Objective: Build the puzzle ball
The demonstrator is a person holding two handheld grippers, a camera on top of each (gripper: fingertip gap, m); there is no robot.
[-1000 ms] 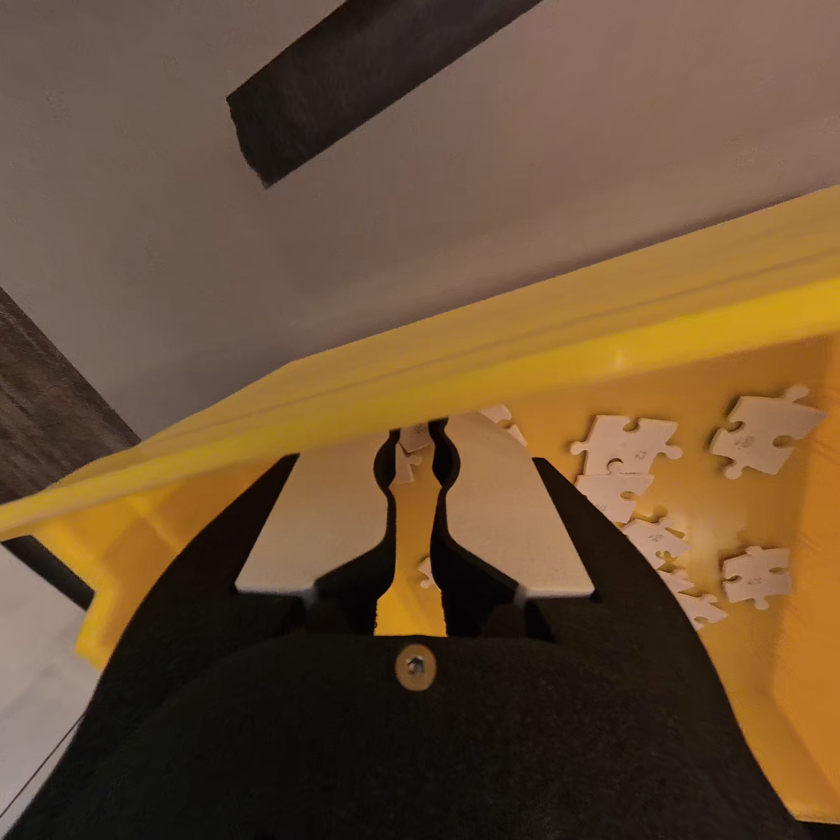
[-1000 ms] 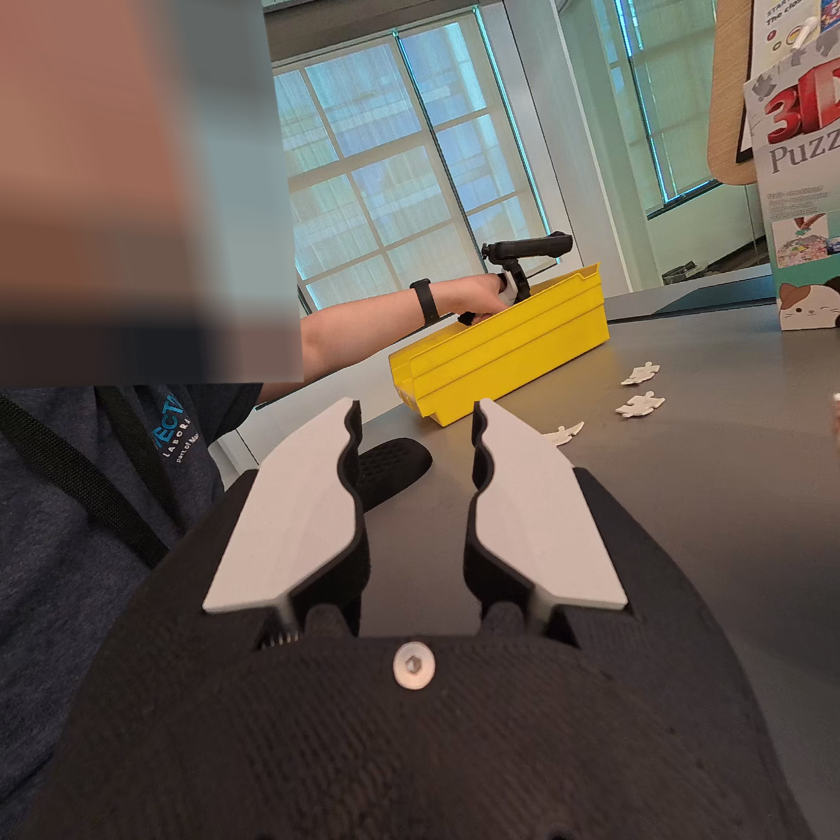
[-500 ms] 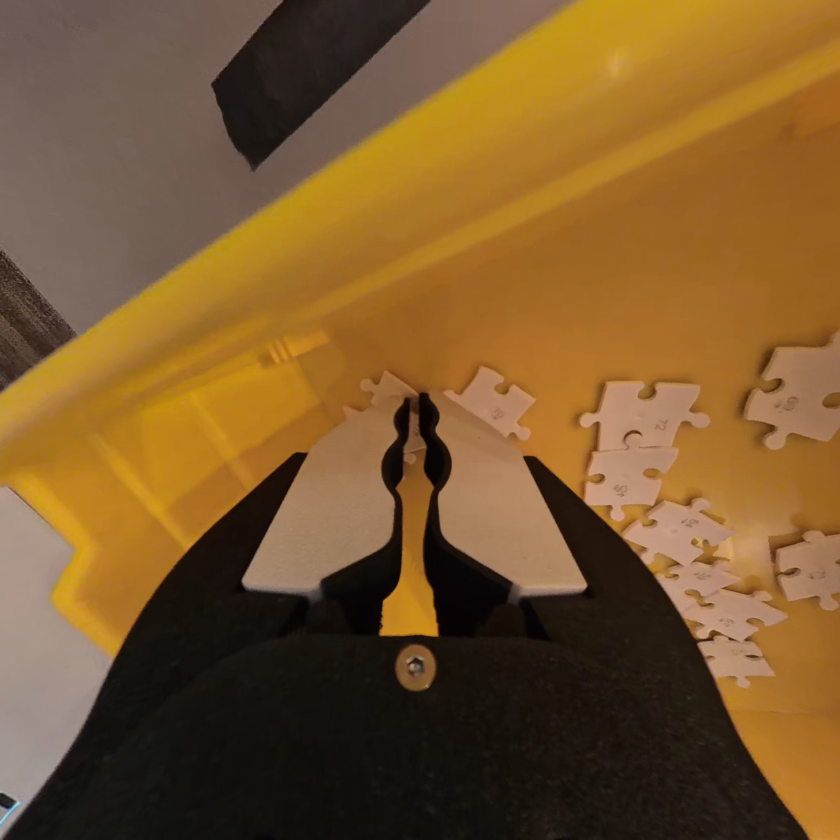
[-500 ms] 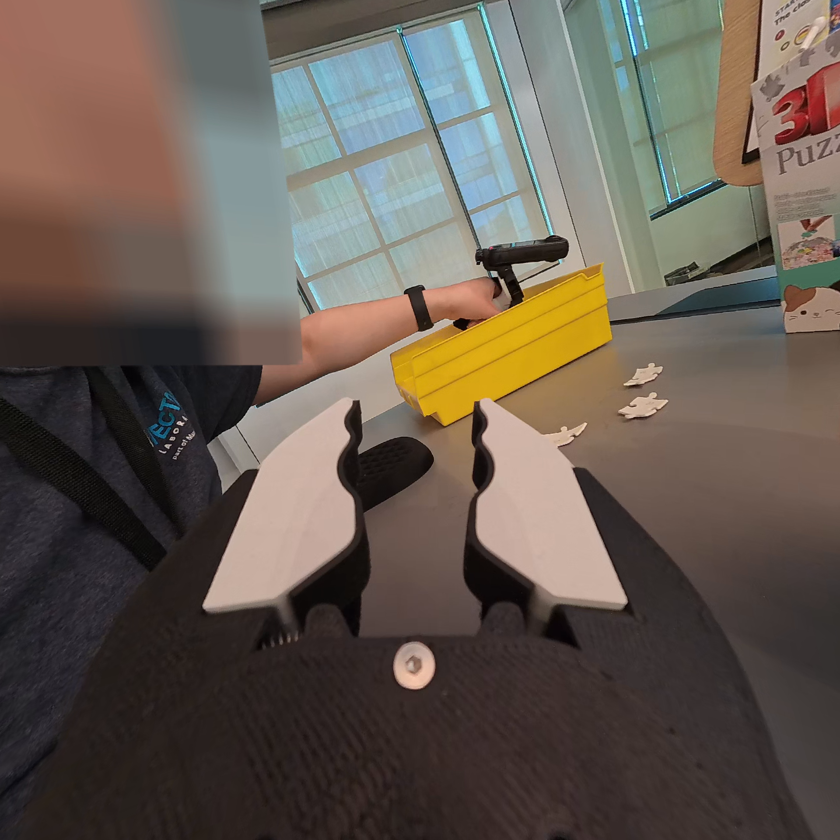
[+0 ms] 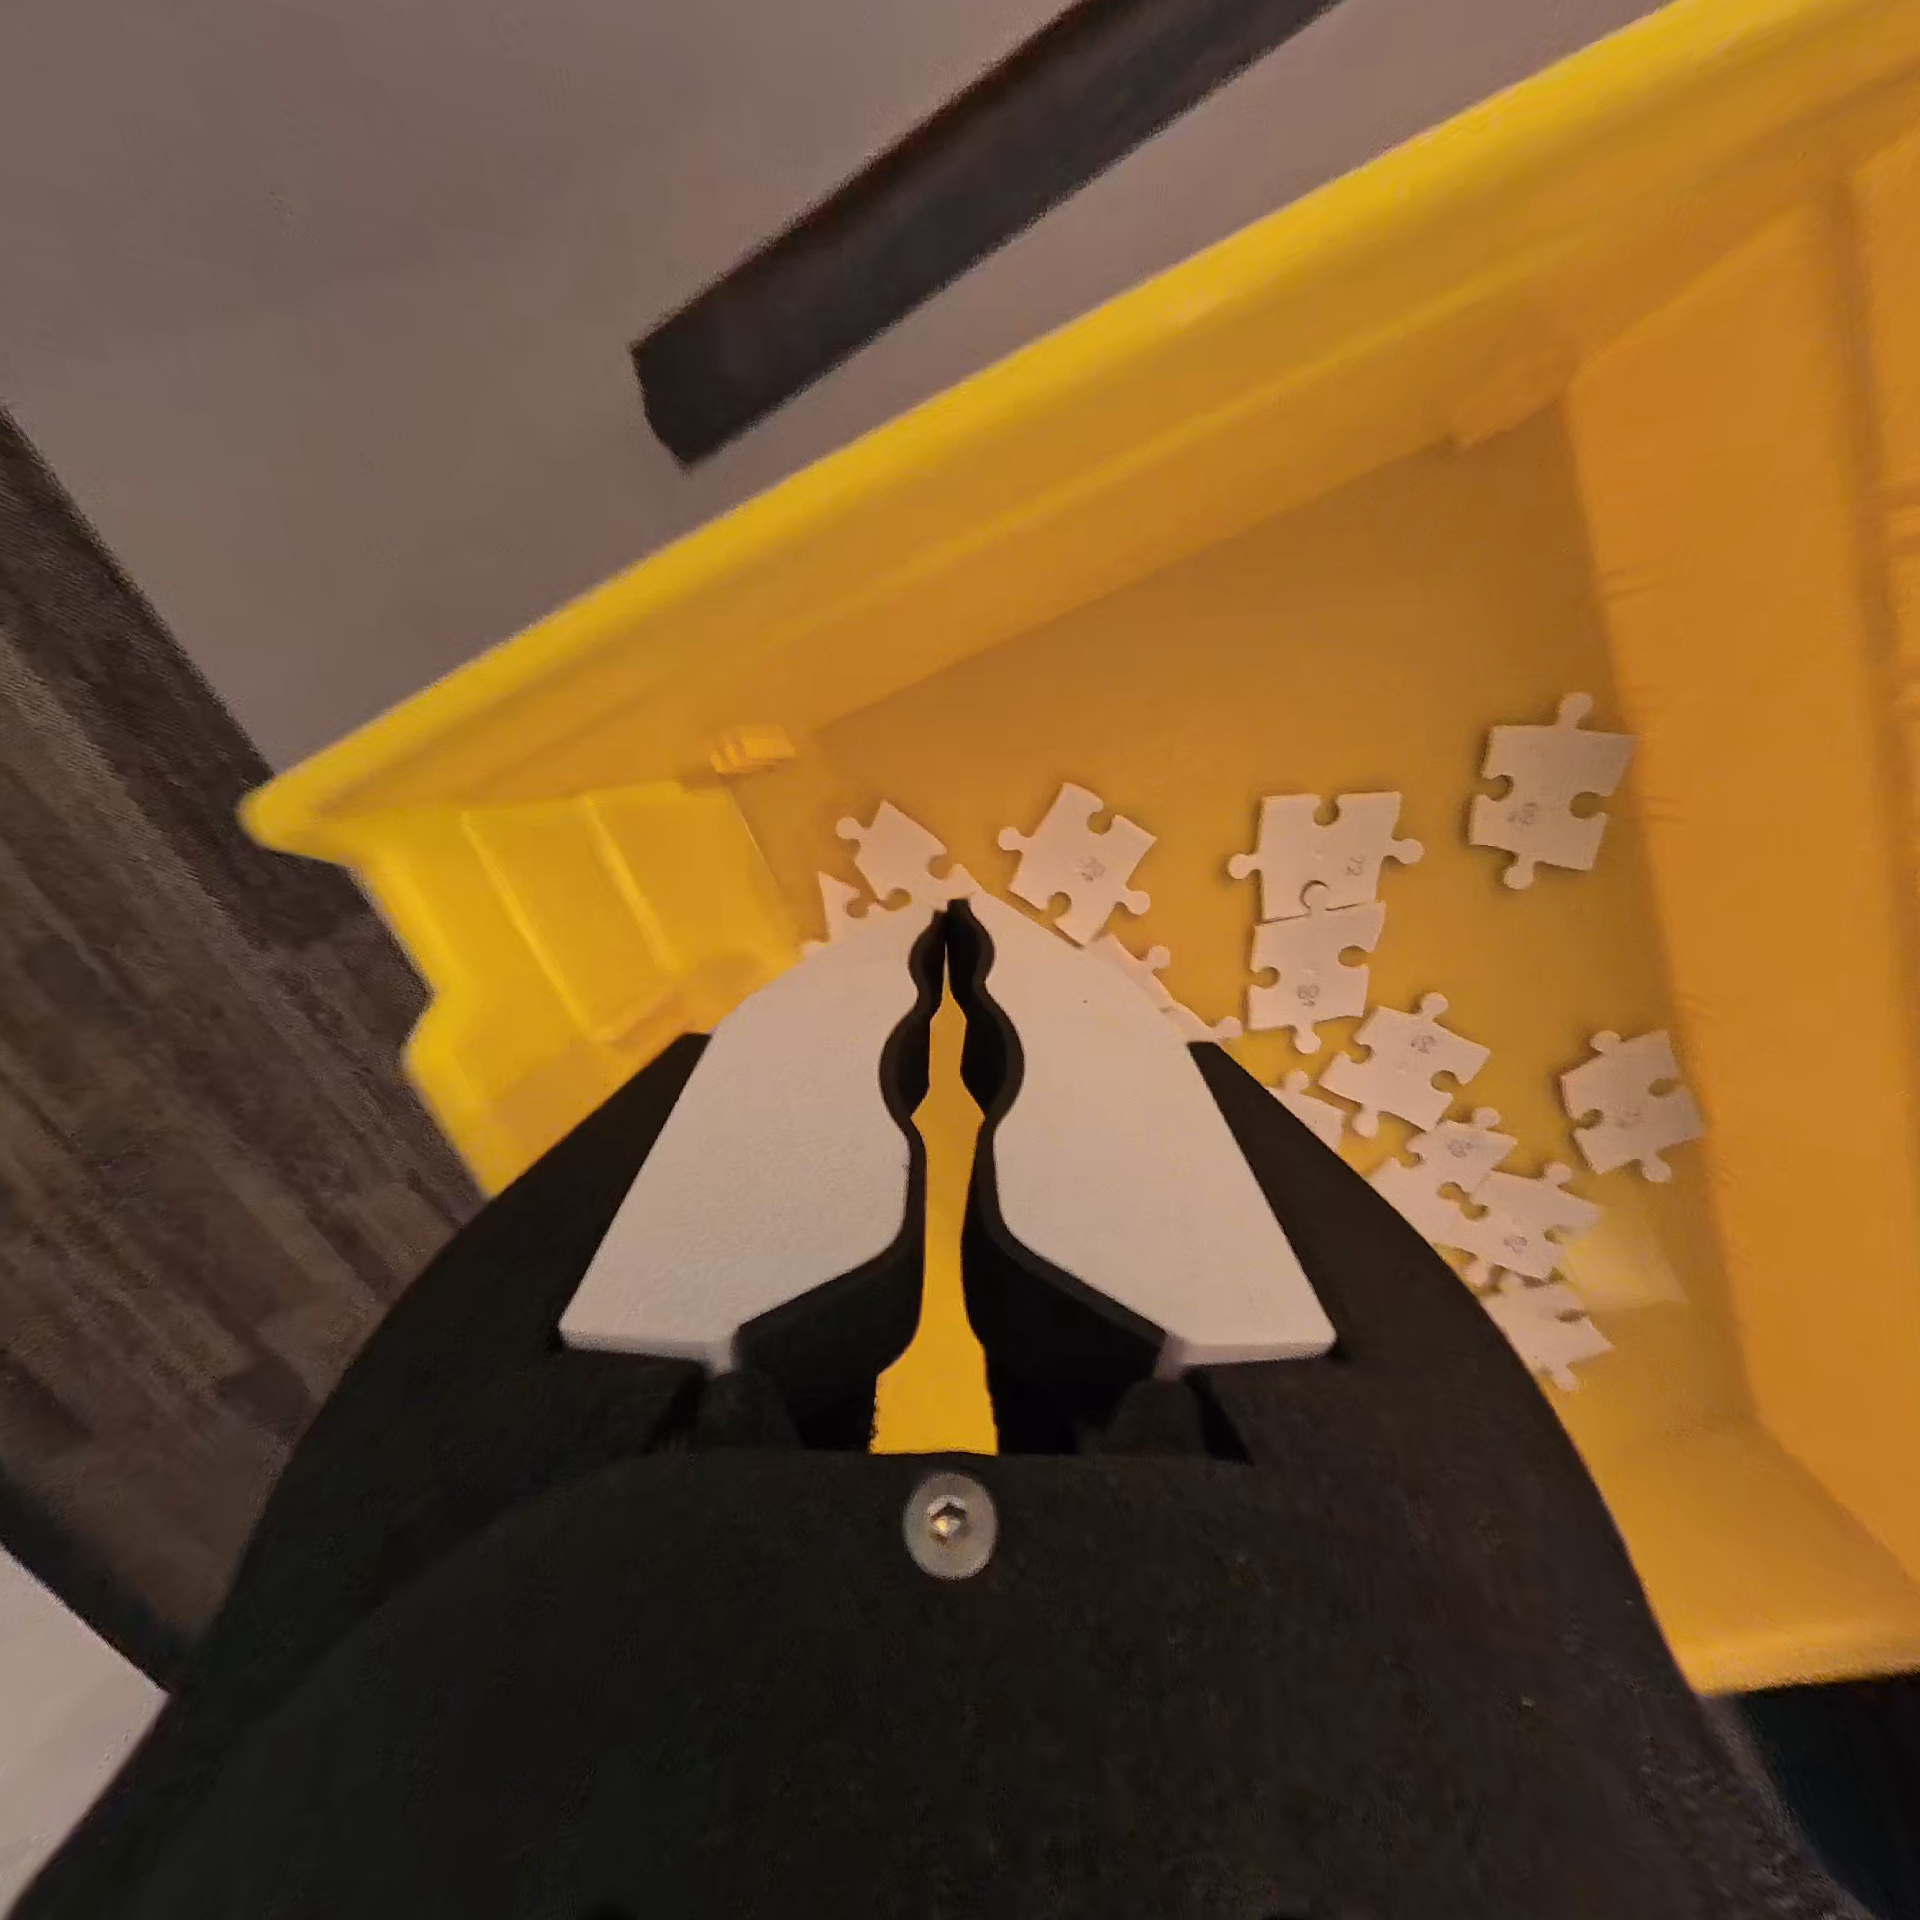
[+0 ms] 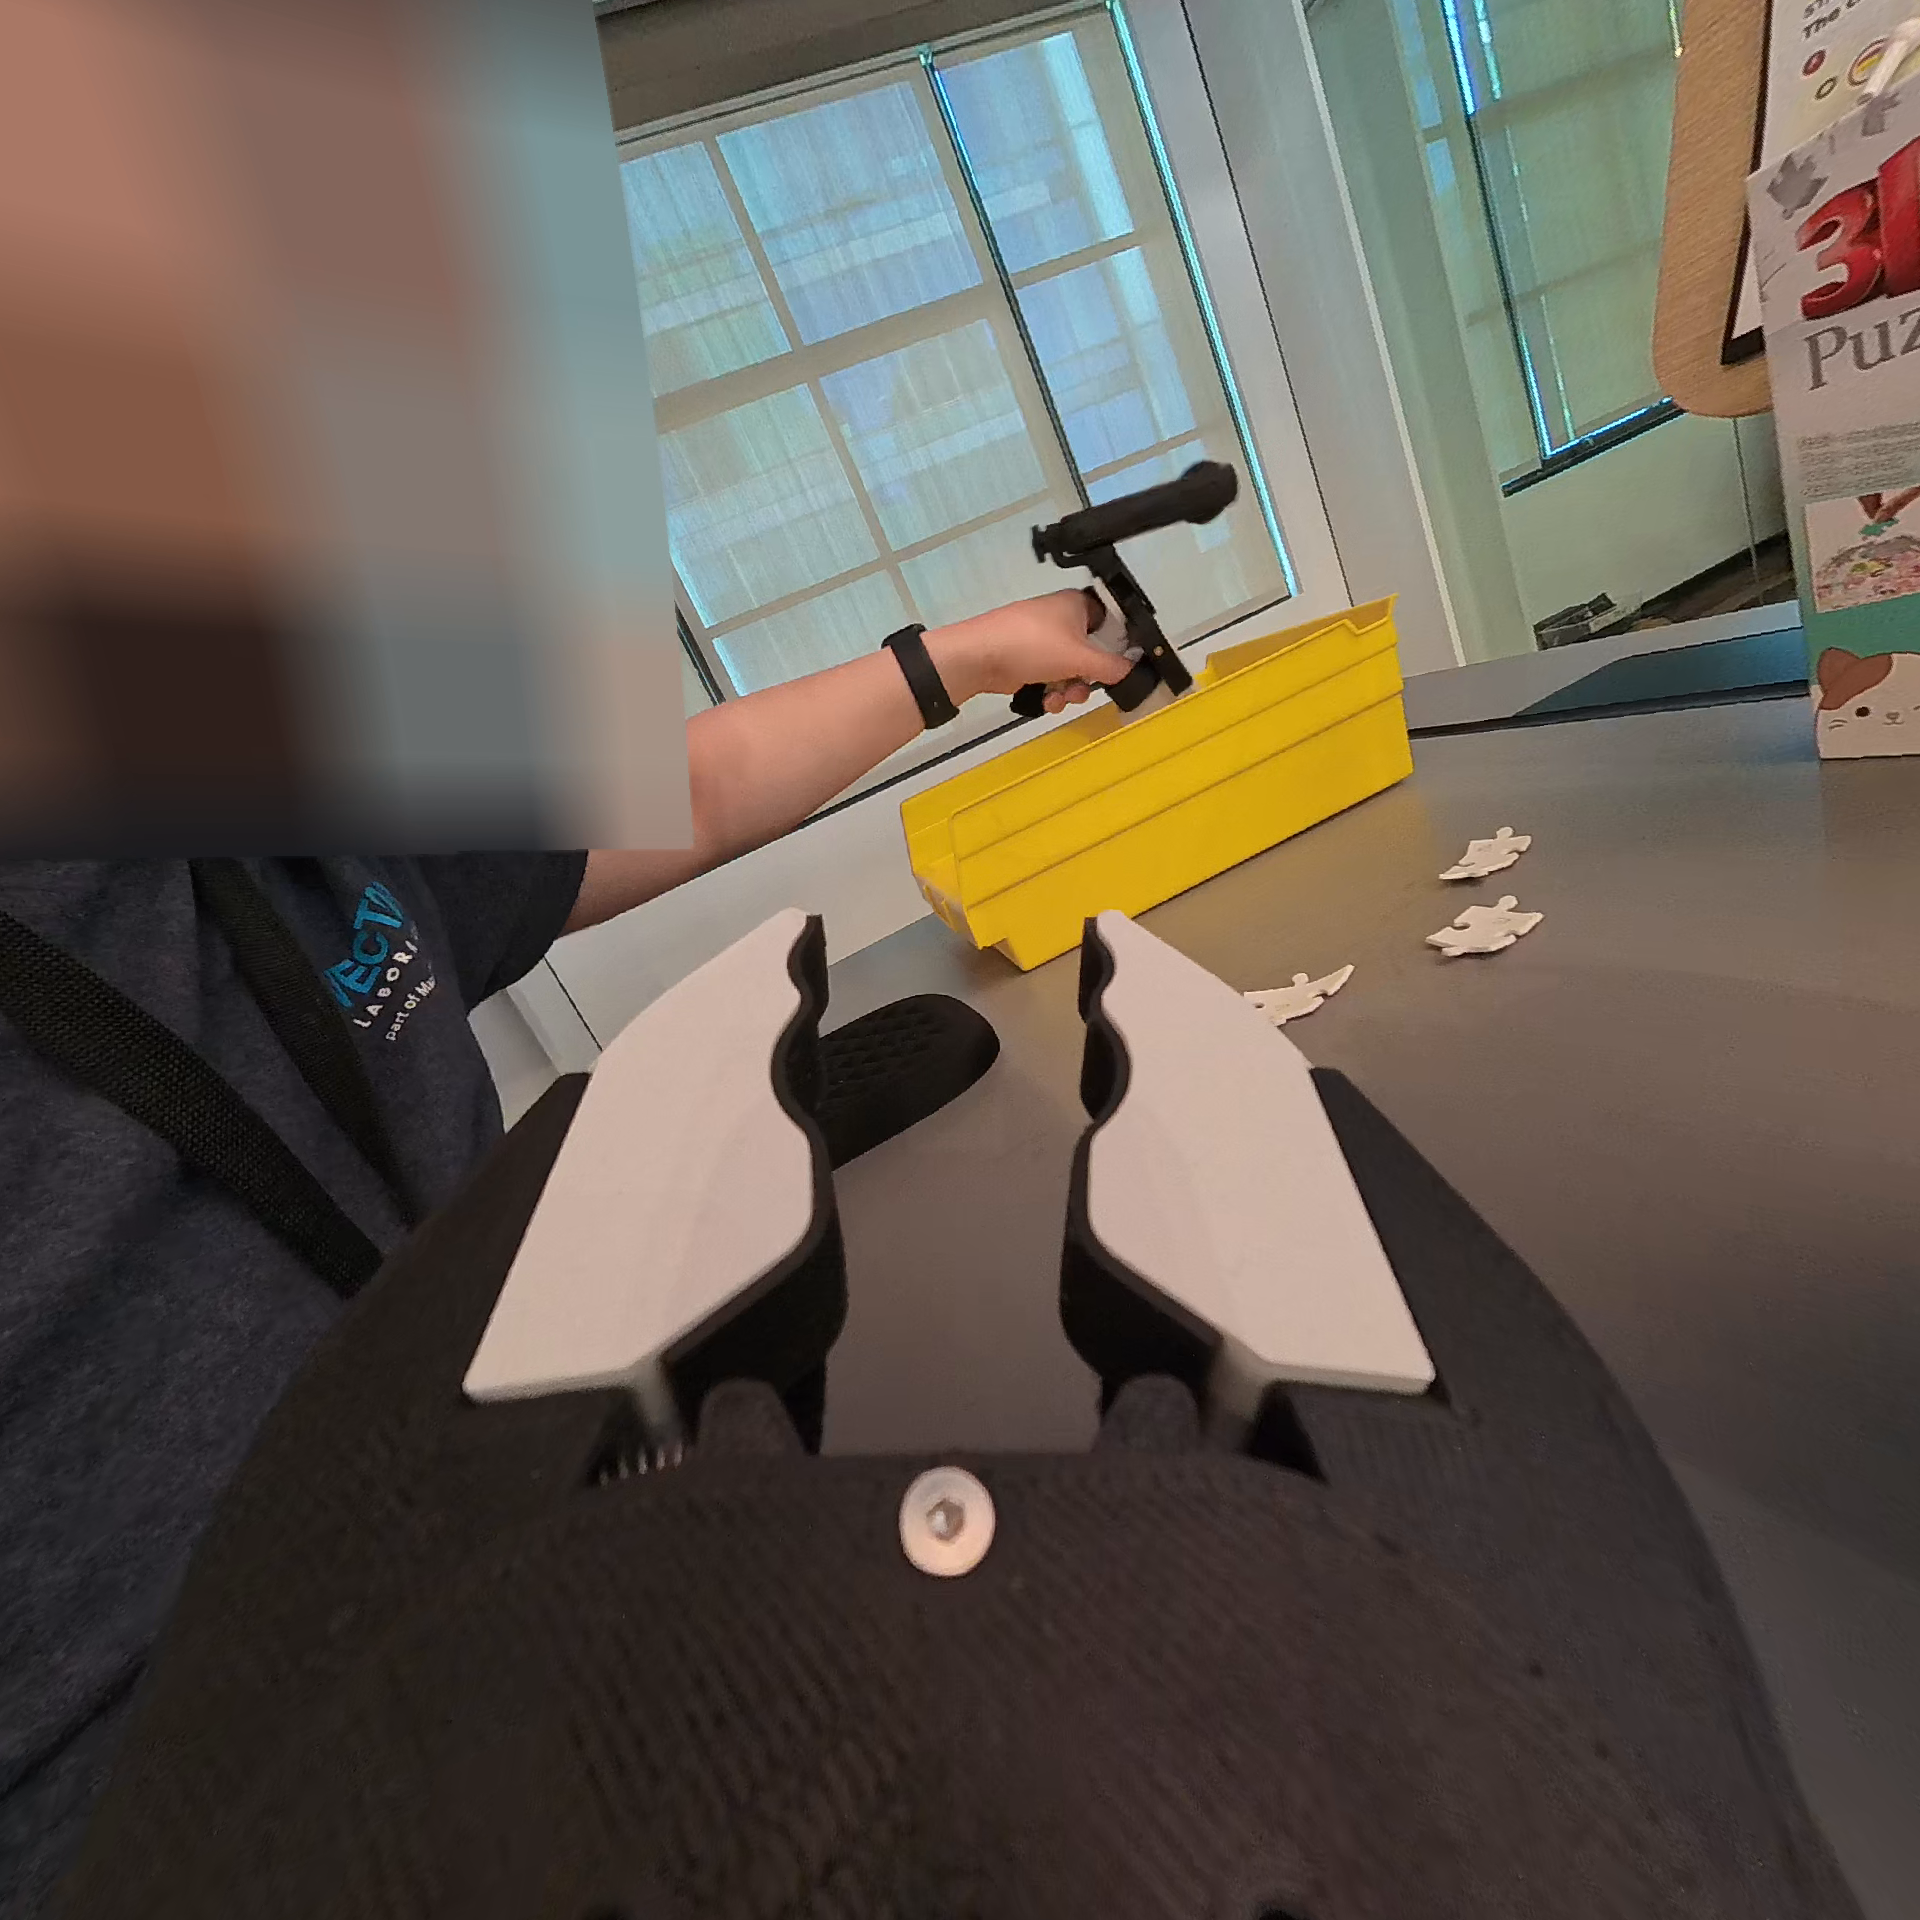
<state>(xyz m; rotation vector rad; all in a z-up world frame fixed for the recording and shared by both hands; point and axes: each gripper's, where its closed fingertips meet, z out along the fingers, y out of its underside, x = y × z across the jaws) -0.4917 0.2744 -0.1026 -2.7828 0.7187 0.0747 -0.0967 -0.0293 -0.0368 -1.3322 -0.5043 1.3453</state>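
My left gripper [image 5: 951, 914] is over the left end of the yellow bin [image 5: 1039, 540], jaws shut at the tips on a white puzzle piece [image 5: 902, 857] that sticks out past them. Several more white puzzle pieces [image 5: 1320, 868] lie face down on the bin floor to the right. In the right wrist view the bin [image 6: 1164, 800] stands on the grey table [image 6: 1662, 1195], and the left gripper's lower part is hidden inside it. My right gripper [image 6: 951, 935] is open and empty, low over the table's near side.
Three loose white pieces [image 6: 1484, 928] lie on the table right of the bin. A puzzle box [image 6: 1860, 436] stands at the far right. A person's arm [image 6: 810, 738] reaches to the bin. A black mesh object [image 6: 904, 1060] lies just beyond my right fingers. The left gripper's tips are roughly 50 cm from the right gripper's.
My left gripper dipped into the bin, closed fully on a piece, and has now lifted back with it. The right gripper has stayed still and open.
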